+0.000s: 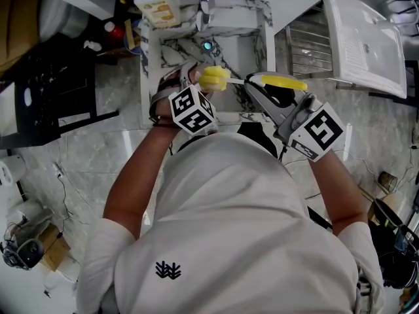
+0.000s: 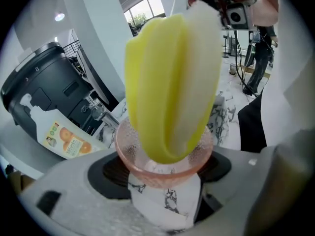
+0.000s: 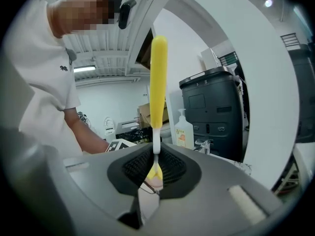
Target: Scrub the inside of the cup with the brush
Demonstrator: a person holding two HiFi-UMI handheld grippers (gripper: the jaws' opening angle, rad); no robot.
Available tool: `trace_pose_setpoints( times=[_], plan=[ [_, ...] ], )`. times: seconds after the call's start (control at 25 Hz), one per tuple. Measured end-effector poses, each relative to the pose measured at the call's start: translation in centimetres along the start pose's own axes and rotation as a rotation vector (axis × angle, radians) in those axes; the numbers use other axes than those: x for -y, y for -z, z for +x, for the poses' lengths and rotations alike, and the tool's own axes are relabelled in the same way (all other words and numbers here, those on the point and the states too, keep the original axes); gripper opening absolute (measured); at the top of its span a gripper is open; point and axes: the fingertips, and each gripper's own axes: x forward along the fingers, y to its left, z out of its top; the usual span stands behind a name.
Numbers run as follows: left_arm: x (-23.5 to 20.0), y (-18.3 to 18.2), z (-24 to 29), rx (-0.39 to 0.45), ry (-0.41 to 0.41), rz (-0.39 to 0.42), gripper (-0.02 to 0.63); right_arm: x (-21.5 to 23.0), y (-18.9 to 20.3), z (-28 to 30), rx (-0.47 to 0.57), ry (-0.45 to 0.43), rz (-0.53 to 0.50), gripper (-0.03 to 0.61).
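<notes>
A clear pink cup (image 2: pixel 165 157) sits between the jaws of my left gripper (image 2: pixel 165 173), which is shut on it, mouth toward the camera. The brush's yellow and white sponge head (image 2: pixel 170 82) dips into the cup. In the head view the sponge head (image 1: pixel 214 78) hovers over the sink next to my left gripper (image 1: pixel 191 87), and the cup is mostly hidden behind it. My right gripper (image 1: pixel 256 87) is shut on the brush; its yellow handle (image 1: pixel 283 82) sticks out to the right. In the right gripper view the handle (image 3: pixel 158 77) stands upright above that gripper's jaws (image 3: pixel 155 167).
A marble sink basin (image 1: pixel 245 51) lies under both grippers, with a faucet (image 1: pixel 206 4) and a soap bottle (image 1: pixel 159 5) at its back. A wire dish rack (image 1: pixel 308 44) and a white board (image 1: pixel 370 44) are to the right. A black bin (image 2: pixel 44 87) stands behind the sink.
</notes>
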Motion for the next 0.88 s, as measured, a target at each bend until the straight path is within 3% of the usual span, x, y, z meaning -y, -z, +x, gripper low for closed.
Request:
trace_pose_setpoints(
  times=[0.24,0.4,0.88],
  plan=[
    [0.6,-1.6,-0.3,0.026,0.016,0.019,0.379,-1.1,2.8,3.7,-0.082,-0.033,-0.088,0.041],
    [1.2,-1.6,-0.2,0.012,0.031,0.031,0.379,-0.4,4.2,4.9,-0.109,-0.025,-0.089,0.041],
    [0.9,0.2,0.2,-0.017,0.039,0.004,0.377,0.5,1.3,1.6,-0.075,-0.022,-0.088,0.044]
  ],
)
